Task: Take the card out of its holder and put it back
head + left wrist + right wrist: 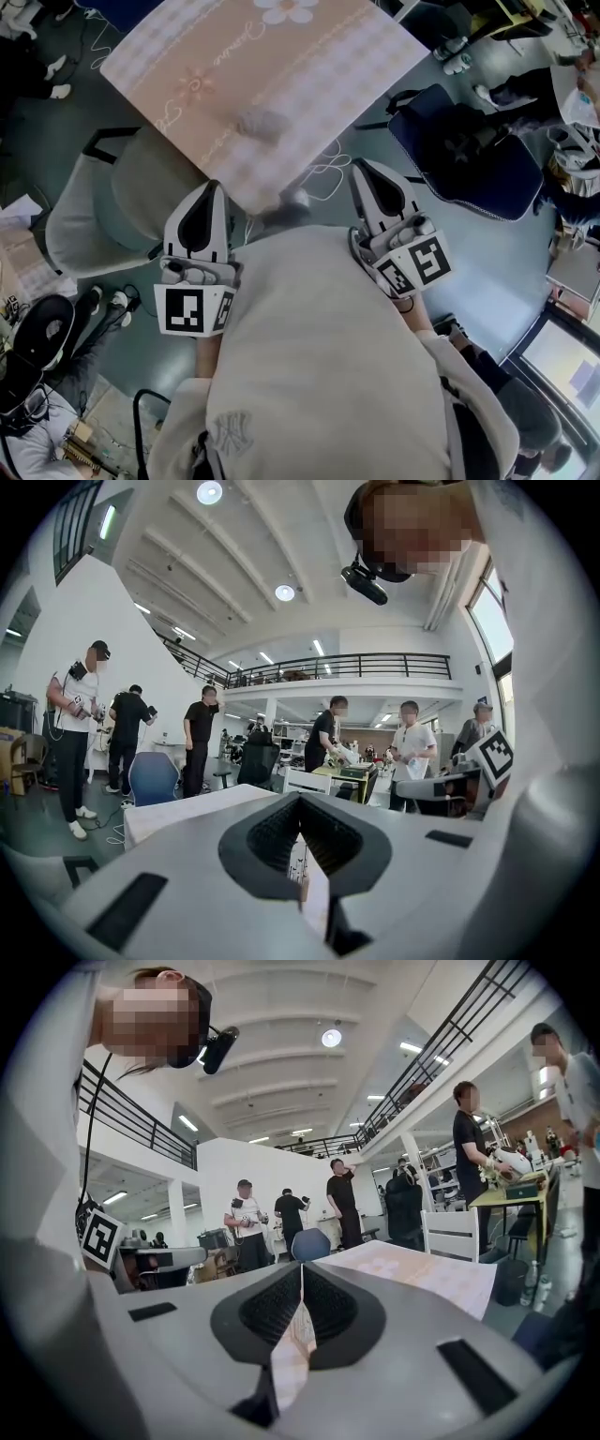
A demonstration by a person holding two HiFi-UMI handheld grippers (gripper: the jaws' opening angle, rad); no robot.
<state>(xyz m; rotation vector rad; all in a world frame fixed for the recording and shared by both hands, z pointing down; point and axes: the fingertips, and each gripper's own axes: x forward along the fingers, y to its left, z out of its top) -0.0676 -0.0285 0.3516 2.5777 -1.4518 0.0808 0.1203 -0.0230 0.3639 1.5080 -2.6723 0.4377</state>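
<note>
Left gripper (210, 192) and right gripper (366, 173) are both held low against the person's light sweatshirt (328, 356), at centre-left and centre-right of the head view. Neither is over the table (309, 56), which fills the top of the frame.

In the left gripper view the left gripper (300, 803) has its jaws closed tip to tip with nothing pinched. The right gripper (302, 1274) is the same: pads together and empty, with the patterned cloth showing past them.

The task's thing is probably the grey smear (262, 122) on the cloth, upper centre and well apart from both grippers. It looks like the holder, but is too blurred to tell whether the card is in it.

Judgement: the card should be thin, light, fairly stiff and slick. It is best pinched on its exposed edge with a shallow bite. The holder is likely light too and may slide or lift with the card, so the other gripper should pin it.

A darker patch at the table's near edge can't be identified. Both gripper views look out level past the jaws and show only a slice of the tabletop, no holder.
</note>
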